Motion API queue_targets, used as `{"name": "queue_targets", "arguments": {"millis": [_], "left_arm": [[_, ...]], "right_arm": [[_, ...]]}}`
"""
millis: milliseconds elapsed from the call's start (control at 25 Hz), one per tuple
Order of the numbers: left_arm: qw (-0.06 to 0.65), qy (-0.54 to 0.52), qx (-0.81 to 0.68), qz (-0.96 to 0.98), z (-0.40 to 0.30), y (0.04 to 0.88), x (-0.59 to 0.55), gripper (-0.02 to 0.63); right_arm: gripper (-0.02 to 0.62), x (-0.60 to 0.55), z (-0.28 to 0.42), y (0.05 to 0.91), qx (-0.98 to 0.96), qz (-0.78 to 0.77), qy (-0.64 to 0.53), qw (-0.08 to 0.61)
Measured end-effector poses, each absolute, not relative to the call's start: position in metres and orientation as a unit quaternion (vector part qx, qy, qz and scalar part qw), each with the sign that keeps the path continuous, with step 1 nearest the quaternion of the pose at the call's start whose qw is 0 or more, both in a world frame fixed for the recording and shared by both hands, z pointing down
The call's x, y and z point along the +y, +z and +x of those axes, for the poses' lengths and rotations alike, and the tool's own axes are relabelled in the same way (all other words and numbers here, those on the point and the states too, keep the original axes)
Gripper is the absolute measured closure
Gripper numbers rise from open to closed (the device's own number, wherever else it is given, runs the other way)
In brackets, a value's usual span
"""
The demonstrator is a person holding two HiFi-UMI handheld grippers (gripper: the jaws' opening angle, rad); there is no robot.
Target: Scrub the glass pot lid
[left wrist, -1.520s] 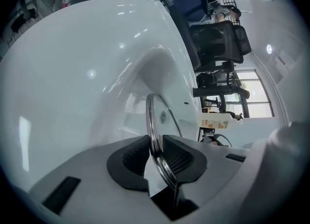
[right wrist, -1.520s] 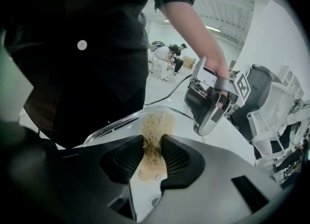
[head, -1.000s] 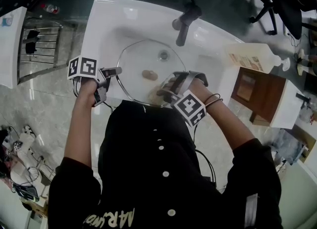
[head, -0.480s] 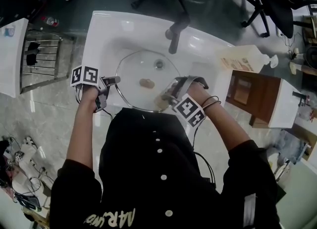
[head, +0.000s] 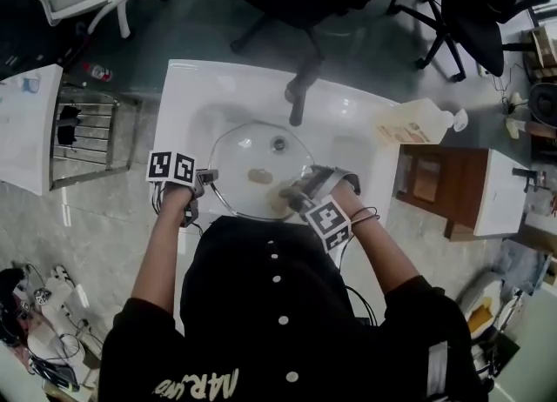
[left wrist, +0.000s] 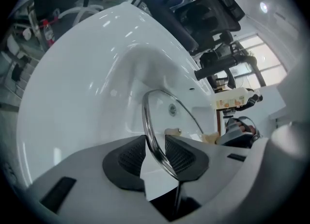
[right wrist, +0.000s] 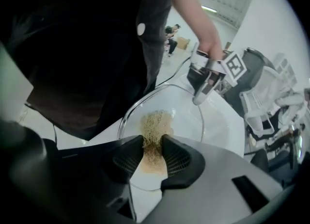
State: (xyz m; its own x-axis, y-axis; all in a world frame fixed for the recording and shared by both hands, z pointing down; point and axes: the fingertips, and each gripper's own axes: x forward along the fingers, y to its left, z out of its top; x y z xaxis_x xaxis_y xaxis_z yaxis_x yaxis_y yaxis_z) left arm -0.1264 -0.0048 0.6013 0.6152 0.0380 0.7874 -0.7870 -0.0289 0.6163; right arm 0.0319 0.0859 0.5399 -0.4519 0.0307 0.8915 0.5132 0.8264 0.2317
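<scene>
The glass pot lid (head: 237, 158) lies in the white sink (head: 193, 96), its knob (left wrist: 172, 132) facing the far side. My left gripper (head: 206, 179) has the lid's metal rim (left wrist: 146, 116) between its pads (left wrist: 131, 156). The jaws have just been opening a little, and the rim now runs slantwise across the gap, touching both pads. My right gripper (head: 292, 197) is shut on a tan fibrous scrubber (right wrist: 155, 123), which presses against the lid's glass (right wrist: 186, 109) near its front edge. In the right gripper view the left gripper (right wrist: 198, 100) shows at the far rim.
A dark faucet (head: 298, 101) overhangs the basin's back. A soap bottle (head: 419, 125) lies on the counter at right, beside a brown wooden cabinet (head: 435, 178). A metal rack (head: 83, 135) stands at left. Office chairs (head: 452, 9) are beyond the sink.
The head camera has drawn back, so the sink looks smaller. Both grippers have rolled slightly while staying at the lid. The scrubber is still on the front part of the glass.
</scene>
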Motion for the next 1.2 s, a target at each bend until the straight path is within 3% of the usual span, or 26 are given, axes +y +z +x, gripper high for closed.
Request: {"name": "queue_targets", "arguments": {"millis": [80,200,320,480,920,1200], "left_arm": [[0.579,0.375,-0.304,0.657,-0.129,0.595,-0.006,0.465],[0.489,0.44,-0.317,0.684,-0.135,0.583,-0.014,0.515],[0.442,0.451,-0.324,0.704,-0.134,0.569,-0.024,0.536],[0.406,0.384,-0.328,0.761,-0.116,0.531,-0.046,0.58],[0.246,0.235,-0.364,0.867,-0.085,0.396,-0.083,0.58],[0.208,0.201,-0.371,0.883,-0.085,0.357,-0.077,0.58]], "right_arm": [[0.462,0.079,0.026,0.531,-0.842,-0.11,-0.214,0.483],[0.462,0.067,0.025,0.518,-0.864,-0.045,-0.176,0.47],[0.462,0.05,0.028,0.502,-0.874,0.023,-0.157,0.458],[0.462,0.027,0.037,0.474,-0.885,0.11,-0.124,0.434],[0.462,-0.007,0.066,0.386,-0.894,0.277,-0.076,0.343],[0.462,-0.024,0.083,0.33,-0.893,0.374,-0.051,0.245]]}}
